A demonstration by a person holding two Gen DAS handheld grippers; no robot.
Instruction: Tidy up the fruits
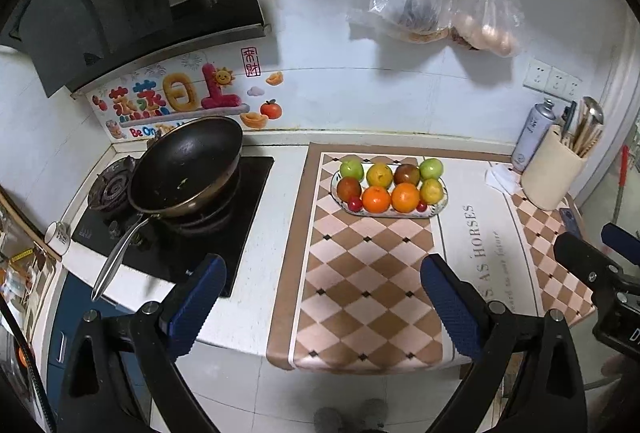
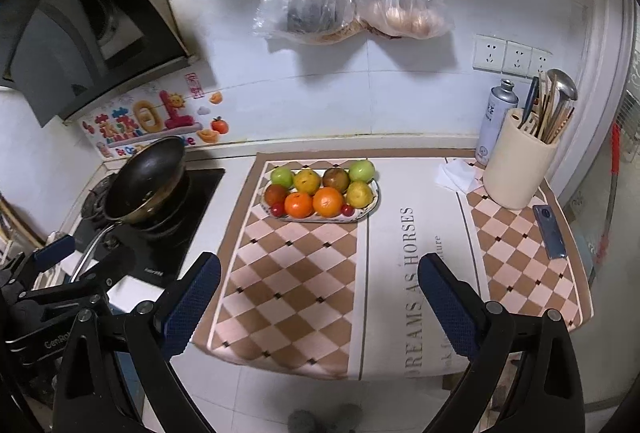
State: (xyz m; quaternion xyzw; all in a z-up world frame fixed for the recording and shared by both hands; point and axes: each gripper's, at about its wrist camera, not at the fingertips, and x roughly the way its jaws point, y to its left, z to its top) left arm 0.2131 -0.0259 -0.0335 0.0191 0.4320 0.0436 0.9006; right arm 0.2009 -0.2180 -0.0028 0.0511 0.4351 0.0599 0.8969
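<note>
- Mat (image 2: 304, 297): a checked mat covers the counter, and everything below is placed from the plate that sits on its far part.
- Wok (image 1: 188, 169): left of the plate, on the stove, nothing in it but a few scraps. Its handle juts toward the left gripper; a careless swing could knock it.
- Holder (image 2: 518, 169): right of the plate, packed with chopsticks and a ladle. A wide reach by the right gripper might tip it.
- Plate (image 2: 372, 207): an oval plate full of fruit in two rows, greens at the far ends, two oranges (image 2: 314, 203) in front, cherries at the front corners. Round fruit packed this tight could roll off if one is nudged.
- Left gripper (image 1: 322, 297): spread, holding nothing, well short of the plate.
- Right gripper (image 2: 320, 297): likewise spread and holding nothing, near side of the plate.
</note>
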